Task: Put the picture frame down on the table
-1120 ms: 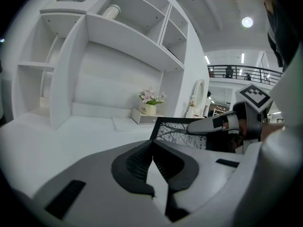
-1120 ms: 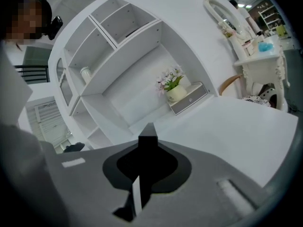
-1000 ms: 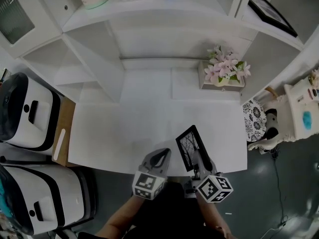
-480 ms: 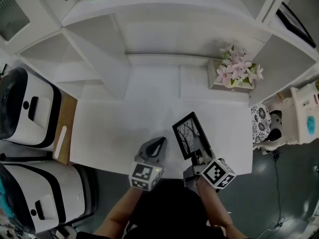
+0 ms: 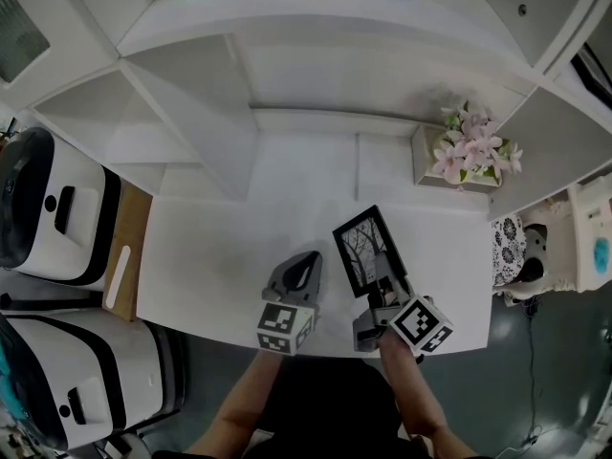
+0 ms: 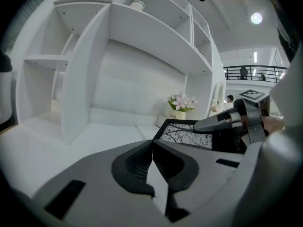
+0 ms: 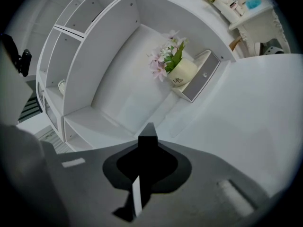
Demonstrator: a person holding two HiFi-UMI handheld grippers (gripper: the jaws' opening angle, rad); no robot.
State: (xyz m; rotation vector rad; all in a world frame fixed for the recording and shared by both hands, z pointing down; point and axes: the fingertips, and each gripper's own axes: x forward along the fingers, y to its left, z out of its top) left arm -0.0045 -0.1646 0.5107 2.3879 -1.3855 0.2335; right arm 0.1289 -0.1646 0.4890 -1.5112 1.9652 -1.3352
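Black-edged and printed with bare branches, the picture frame [image 5: 366, 250] is clamped in the right gripper [image 5: 383, 293], whose jaws are closed on the frame's near edge. In the right gripper view the frame [image 7: 147, 141] shows edge-on as a thin dark slab running straight between them. It reaches out ahead of that gripper over the white table [image 5: 220, 256], picture side up and tilted. Whether its far edge touches the tabletop cannot be told.

Just to the left of the right gripper, and apart from the frame, the left gripper [image 5: 306, 261] hovers over the table with its jaws pressed together and nothing between them. In the left gripper view the frame [image 6: 185, 135] lies off to the right and a little ahead, with the right gripper [image 6: 201, 126] on its far side.

Further ahead of the right gripper and off to its right, a pot of pink flowers [image 5: 469, 151] stands at the back of the table, under the white shelving [image 5: 316, 27]. Well off to the left of both grippers, past the table's end, a wooden board [image 5: 121, 256] lies beside two white-and-black machines [image 5: 48, 208].
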